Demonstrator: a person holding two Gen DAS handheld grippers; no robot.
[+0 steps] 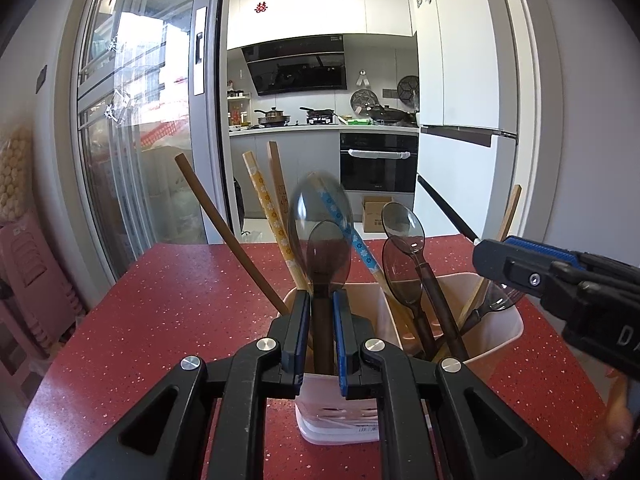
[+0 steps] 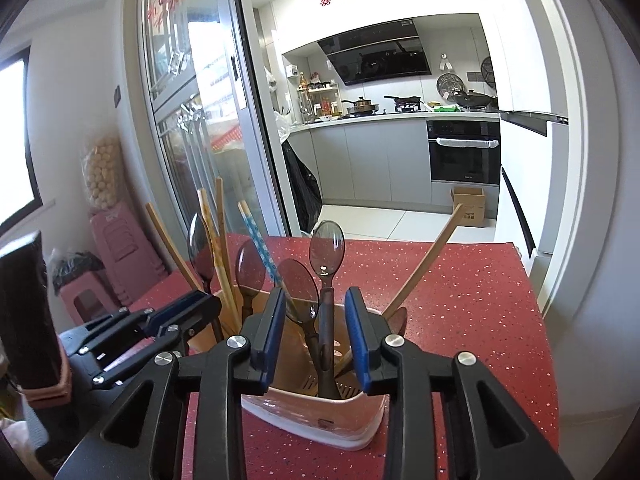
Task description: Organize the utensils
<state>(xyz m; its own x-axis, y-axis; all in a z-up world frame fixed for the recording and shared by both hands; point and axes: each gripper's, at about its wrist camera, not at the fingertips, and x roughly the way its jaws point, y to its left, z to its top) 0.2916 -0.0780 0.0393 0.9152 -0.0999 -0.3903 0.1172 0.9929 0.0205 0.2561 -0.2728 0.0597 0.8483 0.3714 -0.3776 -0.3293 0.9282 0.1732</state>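
A cream-pink utensil holder (image 1: 340, 420) (image 2: 320, 420) stands on the red speckled table (image 1: 160, 320). It holds several chopsticks (image 1: 264, 208) at its left and smoky translucent spoons (image 1: 404, 224) at its right. My left gripper (image 1: 322, 296) straddles a dark spoon handle (image 1: 323, 332). Slim gaps show beside its pads, and that spoon's bowl is blurred. My right gripper (image 2: 316, 296) stands open around another spoon's handle (image 2: 326, 320), which rests in the holder with clear space on both sides. Each gripper appears in the other view: the right gripper (image 1: 520, 264), the left gripper (image 2: 192, 308).
The table's far edge (image 1: 320, 242) faces a glass sliding door (image 1: 140, 120) and a kitchen doorway. Pink plastic stools (image 2: 120, 248) stand stacked at the left. A white fridge (image 1: 460, 120) is at the right. A hand (image 1: 620, 420) shows at the lower right.
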